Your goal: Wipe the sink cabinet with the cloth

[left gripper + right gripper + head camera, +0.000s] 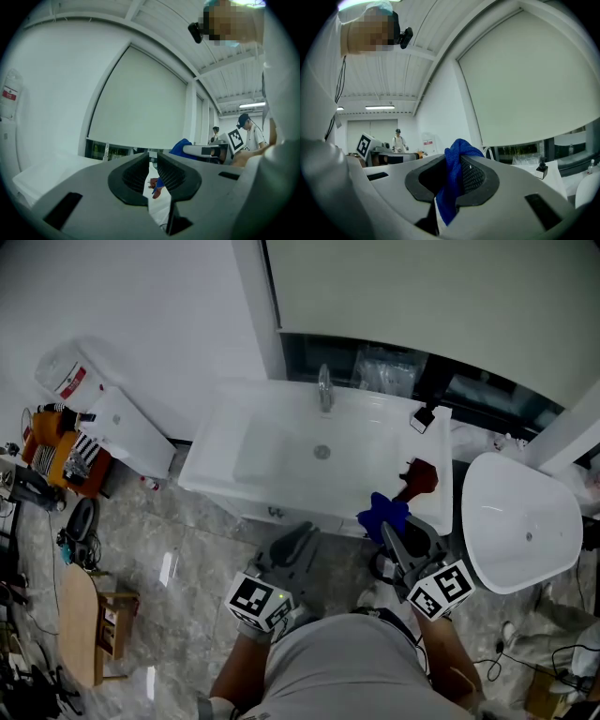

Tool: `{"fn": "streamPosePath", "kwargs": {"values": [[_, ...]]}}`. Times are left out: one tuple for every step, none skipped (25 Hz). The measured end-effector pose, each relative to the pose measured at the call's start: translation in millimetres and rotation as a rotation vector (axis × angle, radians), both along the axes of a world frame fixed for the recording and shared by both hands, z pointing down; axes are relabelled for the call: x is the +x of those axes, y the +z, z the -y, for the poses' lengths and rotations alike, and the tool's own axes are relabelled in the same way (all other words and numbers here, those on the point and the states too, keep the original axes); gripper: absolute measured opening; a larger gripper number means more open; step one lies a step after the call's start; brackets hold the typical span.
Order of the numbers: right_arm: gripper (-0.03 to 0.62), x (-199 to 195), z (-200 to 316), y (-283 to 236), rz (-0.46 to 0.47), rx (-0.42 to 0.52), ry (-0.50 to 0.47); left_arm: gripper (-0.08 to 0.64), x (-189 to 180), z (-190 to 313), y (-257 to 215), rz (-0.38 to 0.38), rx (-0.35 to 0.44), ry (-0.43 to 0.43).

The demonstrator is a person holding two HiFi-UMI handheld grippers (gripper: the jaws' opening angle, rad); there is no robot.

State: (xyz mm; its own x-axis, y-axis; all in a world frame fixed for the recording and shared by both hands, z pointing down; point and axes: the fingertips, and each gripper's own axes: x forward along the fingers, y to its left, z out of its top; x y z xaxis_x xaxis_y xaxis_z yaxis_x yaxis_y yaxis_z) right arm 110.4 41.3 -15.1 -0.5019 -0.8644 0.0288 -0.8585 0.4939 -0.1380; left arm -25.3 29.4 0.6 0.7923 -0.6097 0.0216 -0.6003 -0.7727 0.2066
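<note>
The blue cloth (pixel 454 159) is clamped between the shut jaws of the right gripper (pixel 451 174), at the front edge of the sink cabinet (pixel 211 476). The left gripper (pixel 152 169) is held narrowly parted and empty. The bunched cloth could be dragged loose under wiping pressure, and the red object (pixel 420 478) beyond could be knocked.

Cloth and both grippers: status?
Right gripper shut on blue cloth. Left gripper empty, jaws slightly apart. Cloth by sink cabinet front edge; red object on top nearby.

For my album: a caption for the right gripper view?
The right gripper shut on a blue cloth, window blind beyond.
</note>
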Motion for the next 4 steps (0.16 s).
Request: {"fn": "streamPosePath", "kwargs": {"values": [[0.061, -0.4, -0.5, 0.5, -0.002, -0.001, -0.001, 0.06, -0.5, 0.2, 0.5, -0.001, -0.002, -0.001], [0.061, -0.6, -1.2, 1.1, -0.004, -0.002, -0.001, 0.06, -0.7, 0.3, 1.1, -0.001, -0.004, -0.002], [0.061, -0.6, -1.9, 1.9, -0.005, -0.003, -0.002, 0.06, -0.6, 0.4, 1.8, -0.002, -0.006, -0.003], [0.061, -0.5, -2.7, 2.7, -0.005, -0.004, -0.003, 0.06, -0.5, 0.3, 2.5, -0.002, -0.007, -0.004]]}}
